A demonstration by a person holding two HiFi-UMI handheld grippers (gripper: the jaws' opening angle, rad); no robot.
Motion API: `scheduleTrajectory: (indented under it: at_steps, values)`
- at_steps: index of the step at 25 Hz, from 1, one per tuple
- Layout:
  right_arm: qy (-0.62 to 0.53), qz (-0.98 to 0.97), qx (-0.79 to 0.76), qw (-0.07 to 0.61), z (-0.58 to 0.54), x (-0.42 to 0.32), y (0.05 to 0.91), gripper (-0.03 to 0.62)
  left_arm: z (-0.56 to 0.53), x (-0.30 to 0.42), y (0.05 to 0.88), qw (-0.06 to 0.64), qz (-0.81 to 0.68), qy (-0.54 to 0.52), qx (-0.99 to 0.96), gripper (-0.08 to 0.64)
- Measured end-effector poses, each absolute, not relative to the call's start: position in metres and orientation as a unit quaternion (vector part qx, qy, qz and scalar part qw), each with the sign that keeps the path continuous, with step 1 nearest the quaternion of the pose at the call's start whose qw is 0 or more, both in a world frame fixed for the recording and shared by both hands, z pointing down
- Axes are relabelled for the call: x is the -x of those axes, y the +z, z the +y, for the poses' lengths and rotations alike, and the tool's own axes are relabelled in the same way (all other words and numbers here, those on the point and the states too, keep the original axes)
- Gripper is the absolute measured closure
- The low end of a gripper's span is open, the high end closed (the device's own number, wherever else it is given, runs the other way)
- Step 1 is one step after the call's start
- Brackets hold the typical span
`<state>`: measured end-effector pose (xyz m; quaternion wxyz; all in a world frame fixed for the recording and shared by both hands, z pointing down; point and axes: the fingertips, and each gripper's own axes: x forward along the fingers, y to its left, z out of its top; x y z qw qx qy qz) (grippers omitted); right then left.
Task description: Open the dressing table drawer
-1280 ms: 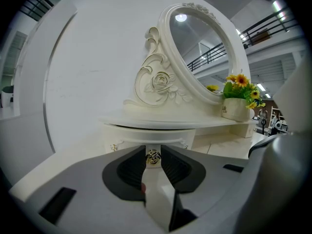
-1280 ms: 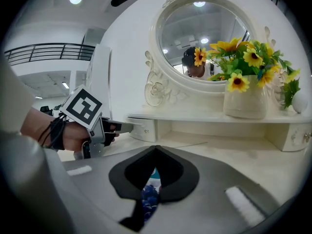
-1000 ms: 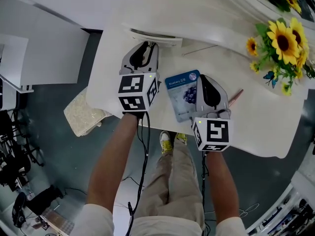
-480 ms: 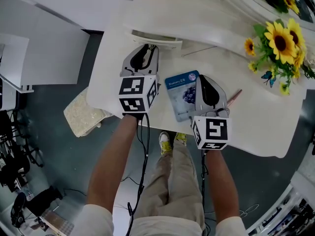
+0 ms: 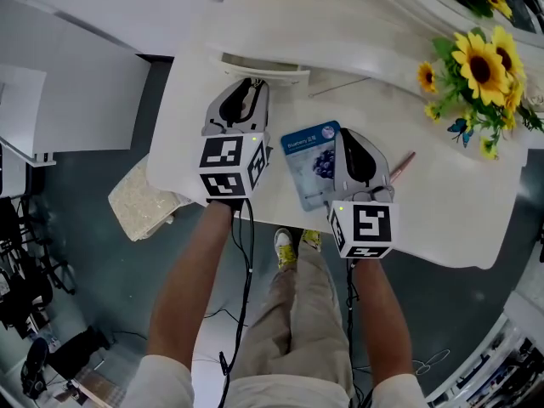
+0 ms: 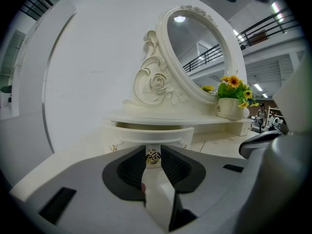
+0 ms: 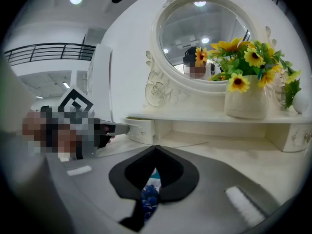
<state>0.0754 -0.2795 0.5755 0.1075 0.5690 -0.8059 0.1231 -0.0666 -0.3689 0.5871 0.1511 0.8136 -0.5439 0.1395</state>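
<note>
The small white drawer under the mirror shelf stands pulled out a little from the dressing table. Its front carries a golden knob. My left gripper is shut on that knob, with one dark pad on each side of it. From the head view the left gripper reaches to the drawer front. My right gripper is shut and holds nothing. It hovers low over the table top, above a blue face-mask packet. The packet shows under the right gripper.
A vase of sunflowers stands at the table's back right, beside the oval mirror. A pink pen lies right of the right gripper. A pale cushioned stool sits below the table's left edge. The person's legs are under the front edge.
</note>
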Motion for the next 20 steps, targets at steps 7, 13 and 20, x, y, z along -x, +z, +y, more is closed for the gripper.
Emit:
scheduleTrajectory:
  at_steps: [7,13,20]
  values:
    - [0.129,-0.808,-0.564,0.113,-0.281,-0.075,0.578,0.583,-0.366,0.068,0.587,0.150,-0.536,0.139,-0.819,0.460]
    - [0.129,-0.808,-0.564,0.114,-0.280,-0.074,0.578,0.583,-0.360,0.071,0.587,0.150,-0.533,0.140,-0.821,0.460]
    - [0.130,-0.807,-0.564,0.115,-0.281,-0.075,0.578,0.583,-0.356,0.070,0.586,0.148,-0.527,0.141,-0.825,0.460]
